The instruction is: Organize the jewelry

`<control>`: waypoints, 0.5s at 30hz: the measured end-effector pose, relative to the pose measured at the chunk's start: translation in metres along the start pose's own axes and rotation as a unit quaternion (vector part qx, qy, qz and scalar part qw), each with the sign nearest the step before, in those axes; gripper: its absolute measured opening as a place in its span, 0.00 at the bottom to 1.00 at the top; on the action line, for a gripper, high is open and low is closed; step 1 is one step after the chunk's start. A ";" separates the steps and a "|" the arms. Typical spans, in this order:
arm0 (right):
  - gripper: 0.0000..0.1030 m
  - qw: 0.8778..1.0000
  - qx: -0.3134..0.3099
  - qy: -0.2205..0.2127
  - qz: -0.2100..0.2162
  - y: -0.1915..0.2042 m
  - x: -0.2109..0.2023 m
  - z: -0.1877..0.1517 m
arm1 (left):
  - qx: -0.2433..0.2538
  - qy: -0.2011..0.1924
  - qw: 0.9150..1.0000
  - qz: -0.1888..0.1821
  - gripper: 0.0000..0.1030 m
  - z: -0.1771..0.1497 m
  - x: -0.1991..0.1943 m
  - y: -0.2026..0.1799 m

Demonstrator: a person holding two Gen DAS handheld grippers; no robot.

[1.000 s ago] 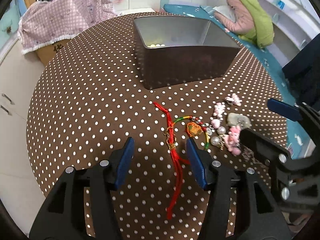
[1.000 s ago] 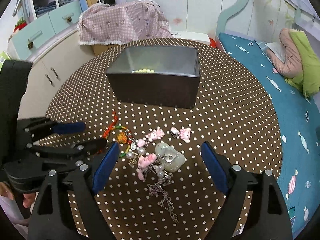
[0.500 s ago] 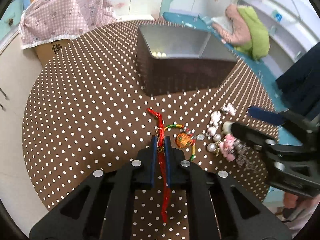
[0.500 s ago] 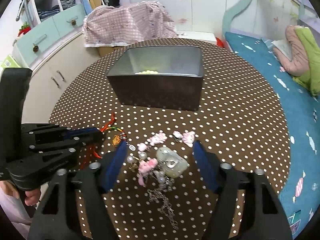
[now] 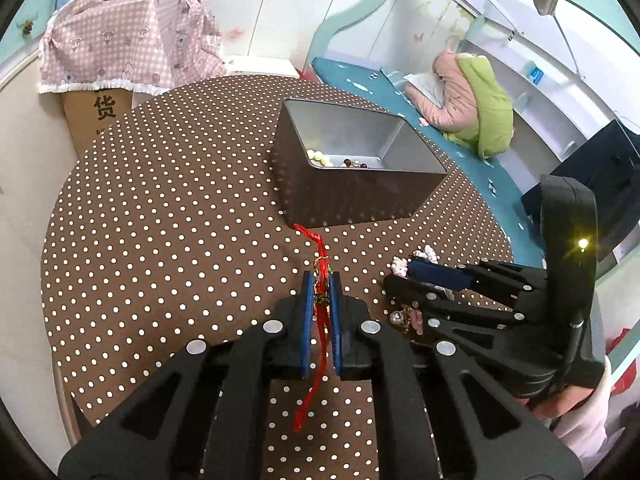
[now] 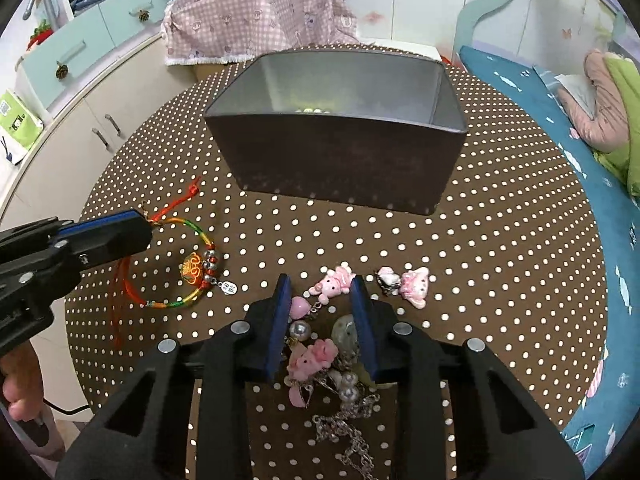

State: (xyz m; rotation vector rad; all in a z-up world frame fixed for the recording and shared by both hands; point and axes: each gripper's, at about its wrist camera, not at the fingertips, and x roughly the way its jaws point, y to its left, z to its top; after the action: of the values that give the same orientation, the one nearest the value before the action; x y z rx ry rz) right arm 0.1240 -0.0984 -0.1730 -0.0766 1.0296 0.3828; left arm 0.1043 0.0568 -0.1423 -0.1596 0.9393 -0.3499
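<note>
A: How do the left fingers (image 5: pixel 305 322) stand?

B: Clenched on the red cord bracelet (image 5: pixel 319 322). The blue pads pinch its knotted part, one red end points toward the far tin, and the loose tail hangs down between the finger bodies. In the right wrist view the rest of that bracelet (image 6: pixel 196 270) loops out from the pad tips, with a rainbow cord, an orange knot, beads and a small silver tag, over the near left of the surface (image 6: pixel 500 240).

A: And the right fingers (image 6: pixel 362 312)?

B: They have just been closing and now stand part way in, not yet clenched. Between them lies the jewelry heap (image 6: pixel 324 354): a pink pig charm, pearls, a pale green stone and a silver chain that trails toward the near edge. The right pad sits just beside the stone; I cannot tell whether it touches.

A: What lies beyond the tips?

B: A pink bunny charm (image 6: pixel 334 282) just past them, and to its right a pair of small pink charms (image 6: pixel 404 284), all on the brown dotted surface.

A: Farther out?

B: The dark tin box (image 6: pixel 340 160) stands open at the far middle, with pale beads (image 5: pixel 320 157) and a few dark red ones on its floor. A blue bed (image 6: pixel 560 92) runs along the right.
</note>
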 end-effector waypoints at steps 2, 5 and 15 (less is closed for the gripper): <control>0.21 1.000 -0.014 -0.003 -0.016 0.003 0.001 0.000 | -0.002 0.000 1.000 -0.003 0.08 -0.001 0.003 -0.001; 0.12 1.000 -0.007 -0.005 -0.017 -0.001 0.003 0.001 | -0.002 -0.001 1.000 -0.003 0.08 -0.001 0.006 -0.002; 0.12 0.999 0.034 -0.009 0.029 -0.018 -0.003 0.006 | 0.005 -0.037 0.999 -0.029 0.08 0.002 -0.005 -0.001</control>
State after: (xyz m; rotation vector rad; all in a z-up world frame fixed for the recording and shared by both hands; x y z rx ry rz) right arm 0.1336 -0.1143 -0.1697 0.0183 1.0279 0.4002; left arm 0.1031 0.0574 -0.1364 -0.1902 0.8618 -0.3996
